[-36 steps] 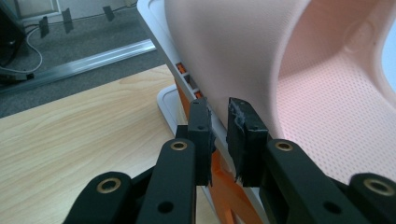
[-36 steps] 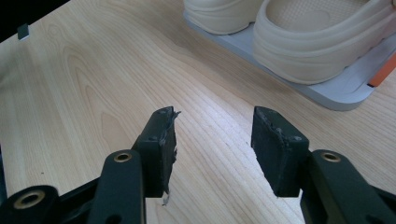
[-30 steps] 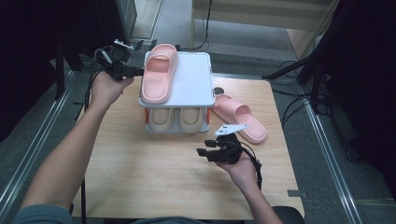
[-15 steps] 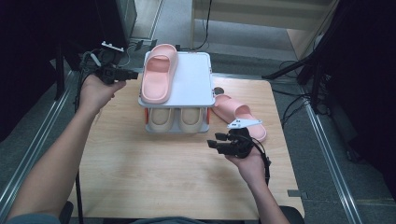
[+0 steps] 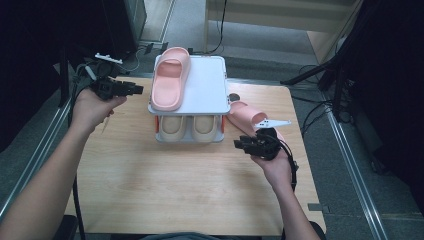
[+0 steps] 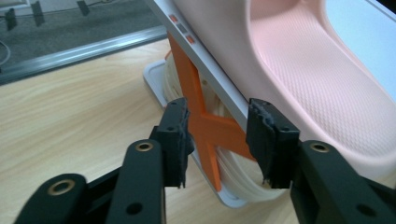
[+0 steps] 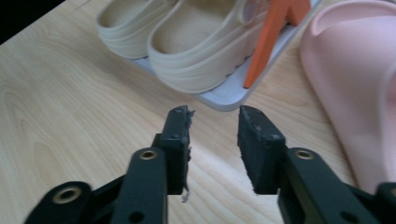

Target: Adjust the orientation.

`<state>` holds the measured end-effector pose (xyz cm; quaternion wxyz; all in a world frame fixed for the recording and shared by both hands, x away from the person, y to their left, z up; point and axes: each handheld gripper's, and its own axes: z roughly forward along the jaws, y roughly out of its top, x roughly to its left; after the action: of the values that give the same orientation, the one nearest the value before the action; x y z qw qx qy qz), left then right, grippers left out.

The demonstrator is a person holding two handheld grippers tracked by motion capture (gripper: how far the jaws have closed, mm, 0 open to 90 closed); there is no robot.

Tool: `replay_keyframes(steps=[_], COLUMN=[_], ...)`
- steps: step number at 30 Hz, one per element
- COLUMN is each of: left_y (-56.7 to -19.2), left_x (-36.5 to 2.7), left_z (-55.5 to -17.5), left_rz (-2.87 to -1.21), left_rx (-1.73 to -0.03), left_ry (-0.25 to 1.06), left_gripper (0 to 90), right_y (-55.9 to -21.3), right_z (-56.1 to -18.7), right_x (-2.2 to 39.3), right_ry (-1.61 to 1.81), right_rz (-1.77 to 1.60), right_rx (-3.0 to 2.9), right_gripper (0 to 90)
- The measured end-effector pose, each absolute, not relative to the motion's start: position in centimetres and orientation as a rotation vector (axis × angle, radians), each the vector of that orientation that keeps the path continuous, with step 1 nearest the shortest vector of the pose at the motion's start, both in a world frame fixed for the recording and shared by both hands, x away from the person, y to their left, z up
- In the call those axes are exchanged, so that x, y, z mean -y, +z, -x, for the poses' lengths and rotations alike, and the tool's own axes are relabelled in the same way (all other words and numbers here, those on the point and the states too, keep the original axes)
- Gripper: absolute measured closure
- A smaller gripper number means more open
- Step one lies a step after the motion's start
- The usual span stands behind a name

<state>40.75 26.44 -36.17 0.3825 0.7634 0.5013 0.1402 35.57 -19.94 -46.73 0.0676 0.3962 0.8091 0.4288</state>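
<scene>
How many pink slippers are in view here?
2. One pink slipper lies on the top shelf of the white shoe rack, at its left side. The other pink slipper lies on the wooden table right of the rack, partly hidden behind the right gripper.

A slipper is lying on the left of the rack's top shelf, a pair of shoes is sitting underneath, and another slipper is resting on the table just right of the rack.
</scene>
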Motion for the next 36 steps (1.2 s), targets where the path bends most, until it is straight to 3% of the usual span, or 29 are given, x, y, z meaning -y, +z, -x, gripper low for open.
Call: replay_keyframes(steps=[6, 12, 36], left_y=[-37.1, -38.3, -44.5], left_x=[-27.0, -27.0, -26.9], left_z=[-39.6, -38.3, -31.6], left_rz=[-1.941, -1.927, -1.922], left_rx=[-1.275, -1.263, -1.250], left_ry=[0.341, 0.335, 0.370], left_gripper=[50.7, 45.0, 40.4], right_y=[-46.7, -46.9, -50.1], right_z=[-37.0, -38.4, -44.1], right_x=[21.2, 22.6, 25.2], right_ry=[1.275, 1.250, 1.097], right_rz=[-1.225, -1.264, -1.436], right_rx=[-2.393, -2.345, -2.304], right_gripper=[79.7, 87.2, 88.1])
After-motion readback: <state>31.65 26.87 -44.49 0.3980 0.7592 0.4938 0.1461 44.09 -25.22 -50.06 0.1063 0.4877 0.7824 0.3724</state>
